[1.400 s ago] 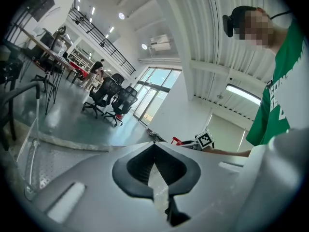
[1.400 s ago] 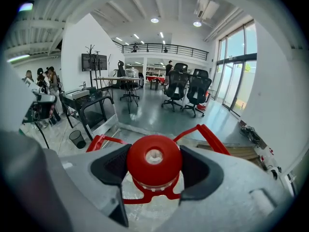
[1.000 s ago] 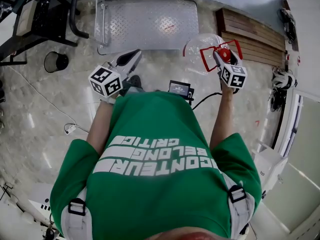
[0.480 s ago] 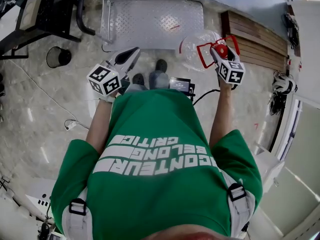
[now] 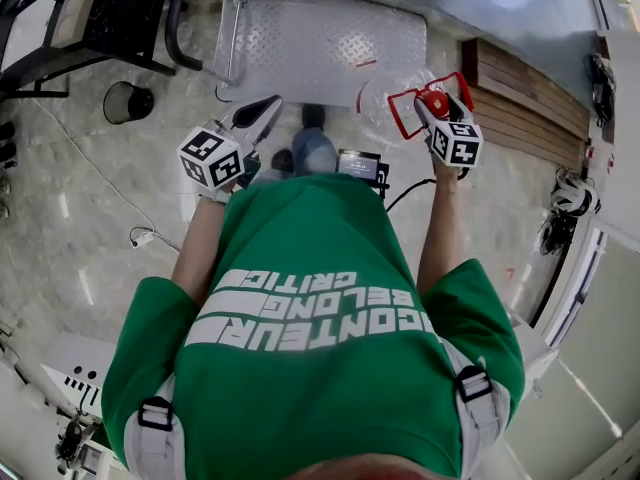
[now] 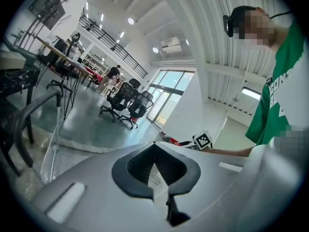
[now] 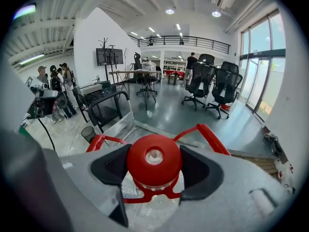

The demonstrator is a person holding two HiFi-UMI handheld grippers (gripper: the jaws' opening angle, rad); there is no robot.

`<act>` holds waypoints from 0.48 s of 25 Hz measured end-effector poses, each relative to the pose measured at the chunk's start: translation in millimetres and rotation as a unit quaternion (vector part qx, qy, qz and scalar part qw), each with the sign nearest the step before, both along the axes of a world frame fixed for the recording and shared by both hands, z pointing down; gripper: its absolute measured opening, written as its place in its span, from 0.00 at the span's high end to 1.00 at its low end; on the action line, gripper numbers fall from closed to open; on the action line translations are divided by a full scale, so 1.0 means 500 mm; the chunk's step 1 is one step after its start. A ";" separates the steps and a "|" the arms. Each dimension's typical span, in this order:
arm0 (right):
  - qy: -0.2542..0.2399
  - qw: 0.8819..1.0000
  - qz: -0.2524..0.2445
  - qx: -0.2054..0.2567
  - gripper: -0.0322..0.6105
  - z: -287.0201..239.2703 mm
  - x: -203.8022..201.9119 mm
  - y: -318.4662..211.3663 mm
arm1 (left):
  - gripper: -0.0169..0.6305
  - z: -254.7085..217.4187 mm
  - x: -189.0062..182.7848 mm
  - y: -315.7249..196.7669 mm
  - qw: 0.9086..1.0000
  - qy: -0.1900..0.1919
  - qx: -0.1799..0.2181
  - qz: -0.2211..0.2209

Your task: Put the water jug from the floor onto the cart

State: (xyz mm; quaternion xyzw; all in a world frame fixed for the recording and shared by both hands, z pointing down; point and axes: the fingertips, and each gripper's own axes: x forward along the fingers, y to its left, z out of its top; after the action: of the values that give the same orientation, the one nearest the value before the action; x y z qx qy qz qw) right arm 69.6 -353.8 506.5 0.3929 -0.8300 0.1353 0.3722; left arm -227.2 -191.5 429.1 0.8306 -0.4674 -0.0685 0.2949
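Speckled floor (image 5: 90, 218) lies beneath both jaws, with the cart (image 5: 300, 48) just ahead. The right gripper (image 5: 432, 106) grasps the water jug (image 5: 385, 103) by its red cap (image 7: 154, 161); the left gripper (image 5: 265, 111) jaws are clenched together.

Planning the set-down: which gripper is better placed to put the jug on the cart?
Right. The right gripper clamps the red cap of the water jug near the cart; the left gripper is shut and empty.

On my left, a black wastebasket (image 5: 127, 101) stands on the pale stone floor (image 5: 80, 188), near a black metal frame (image 5: 110, 13). A white cable (image 5: 140, 236) trails closer to me. Wooden slats (image 5: 530, 88) lie to my right. Black office chairs (image 7: 215, 88) stand well beyond.
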 end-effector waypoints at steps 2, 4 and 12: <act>0.005 1.000 -0.007 -0.006 0.49 0.016 -0.014 -0.022 | 0.95 0.008 -0.009 -0.022 1.000 -0.004 -0.008 -0.003; 0.009 1.000 -0.016 -0.012 0.49 0.033 -0.029 -0.041 | 0.95 0.015 -0.016 -0.041 1.000 -0.008 -0.014 -0.005; 0.021 0.998 -0.049 -0.038 0.49 0.095 -0.076 -0.139 | 0.95 0.024 -0.014 -0.134 0.999 -0.025 -0.027 -0.012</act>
State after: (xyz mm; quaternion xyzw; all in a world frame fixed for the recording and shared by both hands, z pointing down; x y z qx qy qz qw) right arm 31.6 -423.5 553.8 0.3399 -0.8347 0.1396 0.4102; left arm -234.3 -258.6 441.0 0.8183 -0.4859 -0.0387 0.3046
